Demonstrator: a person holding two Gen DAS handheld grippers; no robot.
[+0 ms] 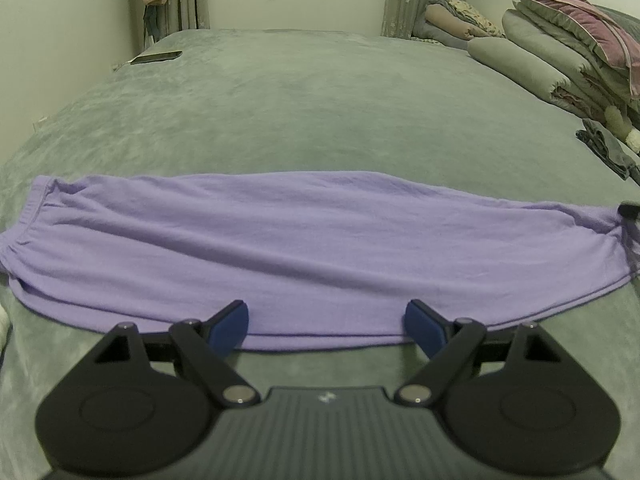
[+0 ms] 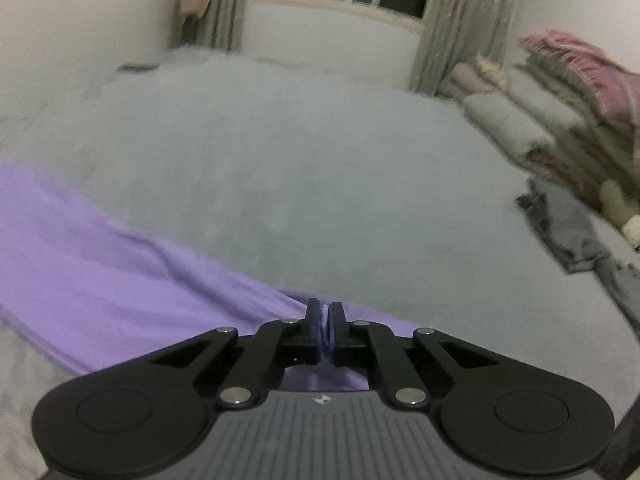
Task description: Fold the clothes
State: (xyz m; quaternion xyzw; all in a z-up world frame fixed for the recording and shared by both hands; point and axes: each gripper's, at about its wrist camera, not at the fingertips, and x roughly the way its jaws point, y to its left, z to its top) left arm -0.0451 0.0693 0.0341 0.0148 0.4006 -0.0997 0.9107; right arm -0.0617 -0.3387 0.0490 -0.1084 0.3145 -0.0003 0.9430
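A lilac garment (image 1: 304, 240) lies folded in a long band across the grey-green bed (image 1: 300, 112), its gathered waistband at the left. My left gripper (image 1: 326, 326) is open, its blue pads (image 1: 230, 328) spread wide over the garment's near edge with nothing pinched. In the right wrist view my right gripper (image 2: 325, 316) is shut on the right end of the lilac garment (image 2: 120, 280), where the cloth bunches into the jaws. The left wrist view shows the tip of that right gripper (image 1: 629, 211) at the garment's right end.
Stacked quilts and pillows (image 1: 560, 52) line the right side of the bed. A crumpled grey garment (image 1: 608, 148) lies beside them. A dark phone (image 1: 158, 57) rests at the far left corner. Walls, curtains and a window close off the far end.
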